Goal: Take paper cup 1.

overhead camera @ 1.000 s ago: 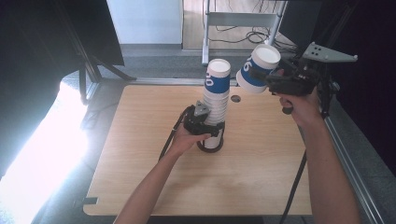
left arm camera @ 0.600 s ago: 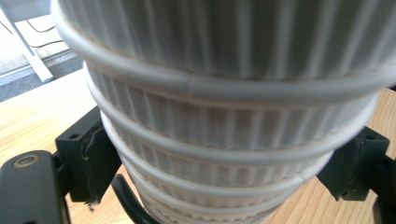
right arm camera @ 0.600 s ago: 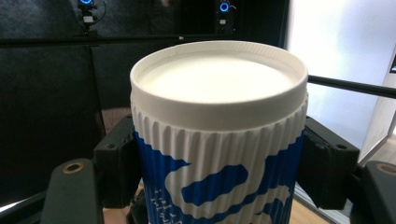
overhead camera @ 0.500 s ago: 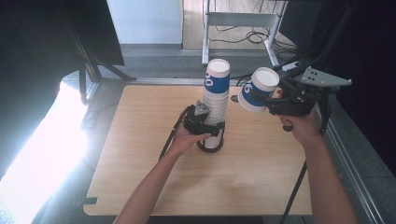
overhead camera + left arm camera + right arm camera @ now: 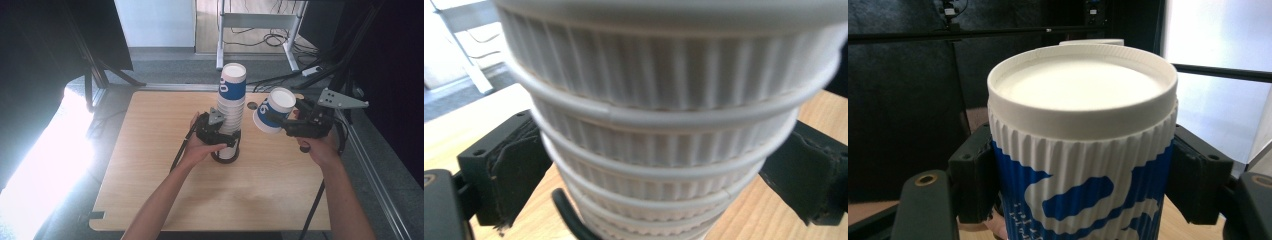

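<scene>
A tall stack of ribbed white-and-blue paper cups stands upside down on the wooden table. My left gripper sits around the foot of the stack. Its jaws have just been opening, and the pads flank the stack on both sides without squeezing it. To the right of the stack, at about mid-height, my right gripper is shut on a single cup. In the right gripper view that cup shows its white closed end uppermost, with a pad on each flank.
A black cable curls on the table at the foot of the stack. A small dark hole lies in the tabletop behind the cups. A metal stand and floor cables lie beyond the far edge. Bright glare covers the floor at left.
My right gripper has sunk with the single cup, from above the stack's top to beside its middle. The left hand has stayed at the stack's foot.
</scene>
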A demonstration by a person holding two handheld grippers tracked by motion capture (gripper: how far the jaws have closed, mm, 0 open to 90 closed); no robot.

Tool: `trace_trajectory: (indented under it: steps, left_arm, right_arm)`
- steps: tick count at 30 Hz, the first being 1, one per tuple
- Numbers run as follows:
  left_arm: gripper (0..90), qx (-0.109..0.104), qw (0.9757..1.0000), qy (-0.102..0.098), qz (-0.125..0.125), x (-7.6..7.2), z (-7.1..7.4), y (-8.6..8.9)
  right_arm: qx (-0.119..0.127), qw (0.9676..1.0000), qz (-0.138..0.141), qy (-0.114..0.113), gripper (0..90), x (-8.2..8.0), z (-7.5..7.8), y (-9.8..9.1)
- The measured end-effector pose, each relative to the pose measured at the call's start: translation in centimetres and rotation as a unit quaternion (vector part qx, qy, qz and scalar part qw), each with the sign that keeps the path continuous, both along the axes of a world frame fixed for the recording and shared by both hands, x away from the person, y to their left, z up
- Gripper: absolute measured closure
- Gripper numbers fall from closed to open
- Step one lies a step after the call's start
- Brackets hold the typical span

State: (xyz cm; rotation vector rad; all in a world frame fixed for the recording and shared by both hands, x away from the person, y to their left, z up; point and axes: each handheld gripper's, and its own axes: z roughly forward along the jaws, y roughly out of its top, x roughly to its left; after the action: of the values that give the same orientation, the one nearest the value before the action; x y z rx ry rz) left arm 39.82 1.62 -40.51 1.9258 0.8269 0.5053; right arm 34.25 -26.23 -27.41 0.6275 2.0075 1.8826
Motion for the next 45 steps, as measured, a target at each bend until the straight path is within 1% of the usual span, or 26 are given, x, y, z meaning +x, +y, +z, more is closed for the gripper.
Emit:
trace_trajectory:
  steps: [6,9,12,13,15,18,20,21,22,23,24,25,26,27,28,29,30,31,33,34,36,37,38,40,41,45]
  left_arm:
    - [4.4,-0.01,0.9999,-0.004,-0.001,-0.8,0.2,0.8]
    - [4.5,-0.014,0.9999,-0.005,-0.001,-1.3,0.0,1.7]
    - [4.6,-0.01,0.9999,-0.008,-0.001,-1.9,-0.2,2.4]
    - [4.6,-0.007,0.9999,-0.009,-0.003,-2.2,-0.4,2.6]
    - [4.8,-0.011,0.9999,-0.008,-0.01,-2.9,-0.6,3.3]
    - [4.8,-0.013,0.9998,-0.008,-0.014,-3.4,-0.8,3.8]
    - [5.1,-0.015,0.9997,-0.011,-0.017,-4.1,-1.0,4.2]
    - [5.0,-0.017,0.9996,-0.011,-0.018,-4.4,-1.1,4.5]
    - [5.0,-0.019,0.9995,-0.011,-0.021,-4.8,-1.2,4.7]
    - [5.4,-0.02,0.9994,-0.012,-0.024,-5.1,-1.3,4.9]
    - [5.4,-0.021,0.9994,-0.012,-0.026,-5.5,-1.5,5.1]
    - [5.5,-0.022,0.9992,-0.012,-0.03,-6.0,-1.7,5.4]
    - [5.5,-0.023,0.9992,-0.011,-0.032,-6.2,-1.9,5.6]
    - [5.6,-0.03,0.9989,-0.006,-0.035,-6.8,-2.2,6.0]
    - [5.6,-0.03,0.9989,-0.006,-0.035,-6.8,-2.2,6.0]
    - [5.6,-0.032,0.9987,-0.004,-0.039,-7.4,-2.6,6.3]
    - [5.6,-0.034,0.9986,-0.002,-0.04,-7.6,-2.8,6.4]
    - [5.7,-0.041,0.9983,0.001,-0.042,-8.2,-3.3,6.8]
    - [5.8,-0.044,0.9981,0.003,-0.043,-8.5,-3.6,7.1]
    - [5.9,-0.046,0.998,0.004,-0.043,-9.0,-4.0,7.4]
    - [5.9,-0.047,0.9979,0.004,-0.044,-9.4,-4.2,7.6]
    - [5.9,-0.053,0.9977,0.004,-0.043,-9.9,-4.5,8.0]
    - [5.9,-0.053,0.9977,0.004,-0.043,-9.9,-4.5,8.0]
    - [5.9,-0.054,0.9976,0.006,-0.043,-10.3,-4.8,8.5]
    - [5.9,-0.055,0.9976,0.004,-0.041,-10.5,-5.0,8.6]
    - [6.1,-0.059,0.9974,0.008,-0.042,-11.2,-5.4,9.3]
  right_arm:
    - [0.004,1.0,0.004,0.005,25.9,-0.2,-1.2,0.1]
    - [0.002,0.9999,0.007,0.01,25.9,-0.5,-1.9,0.2]
    - [0.001,0.9999,0.009,0.012,25.9,-0.6,-2.3,0.3]
    - [-0.001,0.9999,0.01,0.011,25.9,-0.8,-2.6,0.5]
    - [-0.001,0.9999,0.012,0.012,25.9,-0.9,-2.9,0.6]
    - [-0.002,0.9998,0.014,0.013,25.9,-1.1,-3.2,0.8]
    - [-0.004,0.9998,0.015,0.011,25.9,-1.3,-3.6,1.0]
    - [-0.001,0.9997,0.019,0.013,25.9,-1.5,-4.1,1.2]
    - [-0.001,0.9997,0.019,0.013,25.9,-1.5,-4.1,1.2]
    - [-0.004,0.9997,0.02,0.013,25.9,-1.8,-4.7,1.5]
    - [-0.004,0.9997,0.02,0.013,25.9,-1.8,-4.7,1.5]
    - [-0.006,0.9997,0.021,0.014,25.8,-2.0,-5.4,1.9]
    - [-0.006,0.9997,0.021,0.014,25.8,-2.0,-5.4,1.9]
    - [-0.004,0.9995,0.025,0.018,25.8,-2.2,-6.1,2.1]
    - [-0.004,0.9995,0.025,0.018,25.8,-2.2,-6.1,2.1]
    - [-0.004,0.9994,0.028,0.018,25.8,-2.4,-6.8,2.4]
    - [-0.004,0.9994,0.028,0.018,25.8,-2.4,-6.8,2.4]
    - [-0.004,0.9994,0.029,0.021,25.8,-2.5,-7.5,2.6]
    - [-0.004,0.9994,0.027,0.022,25.8,-2.5,-7.7,2.7]
    - [-0.012,0.9993,0.027,0.022,25.8,-2.7,-8.6,3.0]
    - [-0.013,0.9992,0.028,0.023,25.8,-2.7,-8.9,3.1]
    - [-0.012,0.9991,0.031,0.025,25.8,-3.0,-9.7,3.4]
    - [-0.012,0.9991,0.031,0.025,25.8,-3.0,-9.7,3.4]
    - [-0.017,0.999,0.03,0.029,25.8,-3.4,-10.9,3.9]
    - [-0.017,0.999,0.03,0.029,25.8,-3.4,-10.9,3.9]
    - [-0.03,0.9986,0.031,0.031,25.7,-3.8,-12.3,4.8]
